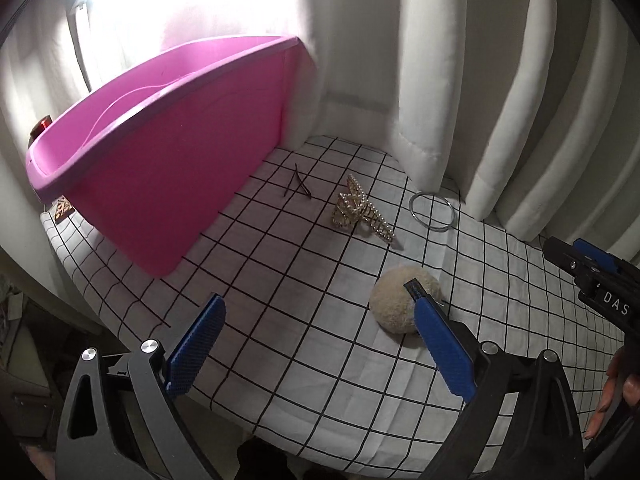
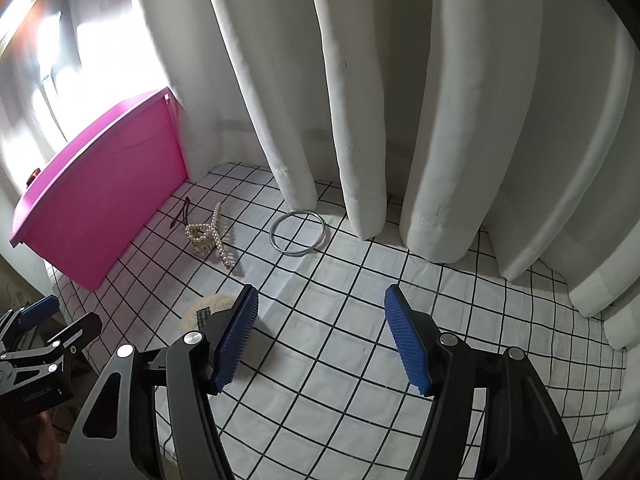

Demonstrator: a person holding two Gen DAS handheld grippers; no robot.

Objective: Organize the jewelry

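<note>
A pink plastic bin (image 1: 160, 168) stands at the left on the checked cloth; it also shows in the right wrist view (image 2: 100, 204). A pearl hair claw (image 1: 360, 210) (image 2: 208, 236), dark hairpins (image 1: 298, 186) (image 2: 182, 212) and a silver bangle (image 1: 432, 212) (image 2: 298, 234) lie on the cloth. A cream fluffy pompom (image 1: 394, 300) (image 2: 208, 308) lies nearer. My left gripper (image 1: 316, 308) is open and empty, its right finger over the pompom. My right gripper (image 2: 320, 308) is open and empty above bare cloth, short of the bangle.
White curtains (image 2: 400, 100) hang along the back and right of the table (image 1: 280, 280). A bright window (image 1: 160, 0) is behind the bin. A small patterned item (image 1: 63, 208) and a red object (image 1: 42, 125) sit by the bin's left end.
</note>
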